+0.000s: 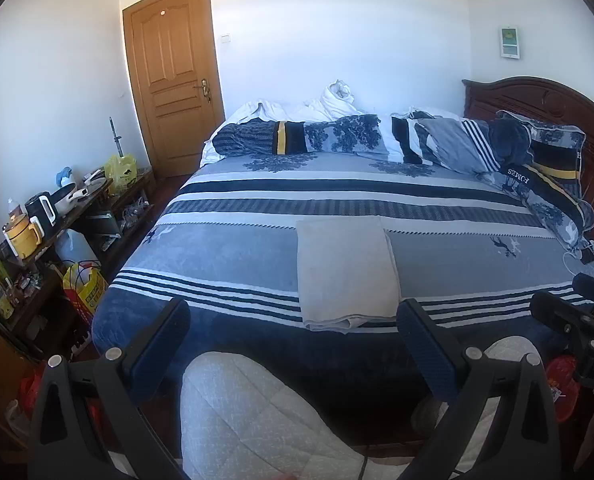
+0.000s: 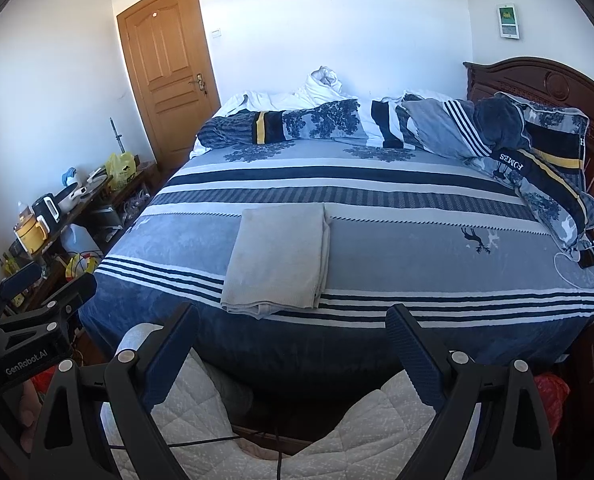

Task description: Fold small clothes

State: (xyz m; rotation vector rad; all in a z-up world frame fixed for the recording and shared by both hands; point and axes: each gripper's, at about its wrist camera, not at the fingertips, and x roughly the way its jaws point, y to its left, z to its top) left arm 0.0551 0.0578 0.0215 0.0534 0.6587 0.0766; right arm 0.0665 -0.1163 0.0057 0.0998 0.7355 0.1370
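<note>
A light grey folded garment [image 1: 347, 272] [image 2: 279, 258] lies flat as a neat rectangle near the front edge of the bed [image 1: 225, 248] [image 2: 437, 248]. My left gripper [image 1: 293, 316] is open, held back from the bed's edge, with nothing between its fingers. My right gripper [image 2: 293, 320] is open too and holds nothing, also short of the bed. Each gripper shows at the edge of the other's view: the right gripper [image 1: 573, 300] at far right, the left gripper [image 2: 53, 280] at far left. A person's legs in white quilted trousers [image 1: 249, 420] [image 2: 377, 432] fill the bottom.
Rumpled blue and white bedding [image 1: 337, 132] and pillows [image 2: 545, 160] lie along the far side, against a dark wooden headboard [image 1: 545, 100]. A cluttered low shelf [image 1: 57, 216] with kettles and bags stands left of the bed. A wooden door [image 1: 173, 80] is shut. Cables [image 2: 585, 260] lie at the right edge.
</note>
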